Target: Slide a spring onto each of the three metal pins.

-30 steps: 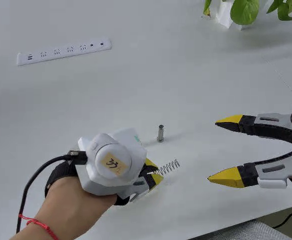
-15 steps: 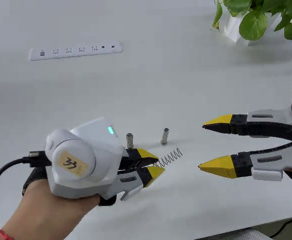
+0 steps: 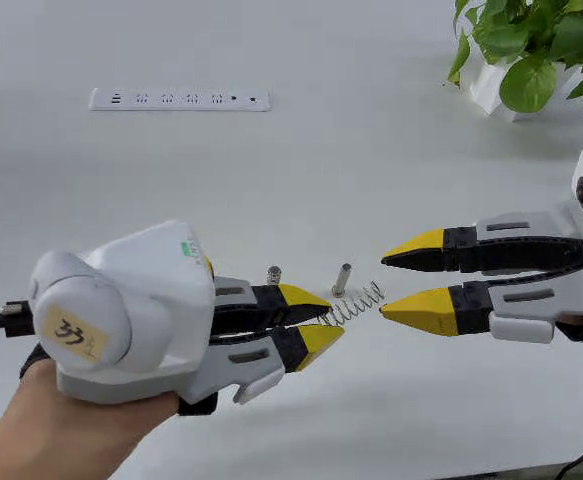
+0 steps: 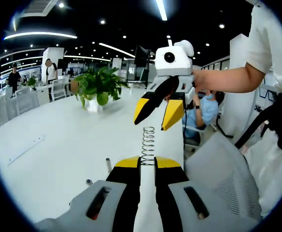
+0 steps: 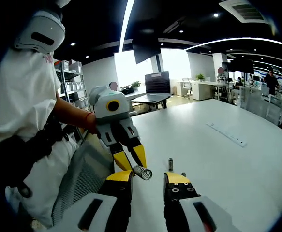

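Note:
My left gripper [image 3: 323, 325] is shut on one end of a thin coil spring [image 3: 356, 305], held above the white table [image 3: 271, 180]. The spring's free end reaches between the yellow tips of my right gripper [image 3: 384, 286], which stands open around it without touching. Two short metal pins stand upright on the table just behind: one [image 3: 274, 274] by the left jaws, one [image 3: 342, 279] behind the spring. In the left gripper view the spring [image 4: 148, 142] rises from my shut left gripper [image 4: 148, 163] toward the other gripper [image 4: 155, 118]. The right gripper view shows the spring's end [image 5: 141, 171] between the open jaws of my right gripper [image 5: 148, 176].
A white power strip [image 3: 179, 99] lies at the back of the table. A potted plant [image 3: 541, 40] stands at the back right. The table's near edge runs close under the grippers, with a grey mesh chair [image 4: 223, 164] beside it.
The left gripper has swung round and carried the spring right and up off the table. The right gripper has come left to the spring's free end, its jaws narrower than before.

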The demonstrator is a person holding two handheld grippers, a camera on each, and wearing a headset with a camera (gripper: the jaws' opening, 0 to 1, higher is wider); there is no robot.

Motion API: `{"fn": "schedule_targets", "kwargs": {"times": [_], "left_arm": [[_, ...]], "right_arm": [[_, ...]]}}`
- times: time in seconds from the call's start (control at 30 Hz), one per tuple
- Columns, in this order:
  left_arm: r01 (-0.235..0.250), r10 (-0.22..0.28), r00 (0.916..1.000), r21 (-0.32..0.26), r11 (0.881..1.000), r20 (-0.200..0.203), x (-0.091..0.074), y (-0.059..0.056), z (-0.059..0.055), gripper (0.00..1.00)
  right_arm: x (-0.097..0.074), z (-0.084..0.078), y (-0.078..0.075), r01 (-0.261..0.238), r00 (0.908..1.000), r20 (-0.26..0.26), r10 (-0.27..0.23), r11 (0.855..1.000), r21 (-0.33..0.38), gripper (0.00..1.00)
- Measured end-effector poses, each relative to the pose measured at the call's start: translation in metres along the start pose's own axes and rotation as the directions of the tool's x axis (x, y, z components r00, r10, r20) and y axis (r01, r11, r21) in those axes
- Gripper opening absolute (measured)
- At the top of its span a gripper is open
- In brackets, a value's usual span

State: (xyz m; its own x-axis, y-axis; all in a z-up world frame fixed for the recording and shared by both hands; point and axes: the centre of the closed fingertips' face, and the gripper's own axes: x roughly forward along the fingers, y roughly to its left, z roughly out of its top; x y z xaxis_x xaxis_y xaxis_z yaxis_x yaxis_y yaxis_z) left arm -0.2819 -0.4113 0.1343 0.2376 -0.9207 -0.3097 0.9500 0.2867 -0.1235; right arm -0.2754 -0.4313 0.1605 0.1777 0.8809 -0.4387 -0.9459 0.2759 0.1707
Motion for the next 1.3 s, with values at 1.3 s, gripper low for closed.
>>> {"fn": "schedule_targets", "kwargs": {"times": [1.3], "left_arm": [[0.014, -0.014, 0.9985, -0.003, 1.0, 0.054, -0.007, -0.007, 0.008, 0.07]], "right_arm": [[0.013, 0.022, 0.024, -0.076, 0.9939, -0.087, 0.067, 0.992, -0.102, 0.06]]}}
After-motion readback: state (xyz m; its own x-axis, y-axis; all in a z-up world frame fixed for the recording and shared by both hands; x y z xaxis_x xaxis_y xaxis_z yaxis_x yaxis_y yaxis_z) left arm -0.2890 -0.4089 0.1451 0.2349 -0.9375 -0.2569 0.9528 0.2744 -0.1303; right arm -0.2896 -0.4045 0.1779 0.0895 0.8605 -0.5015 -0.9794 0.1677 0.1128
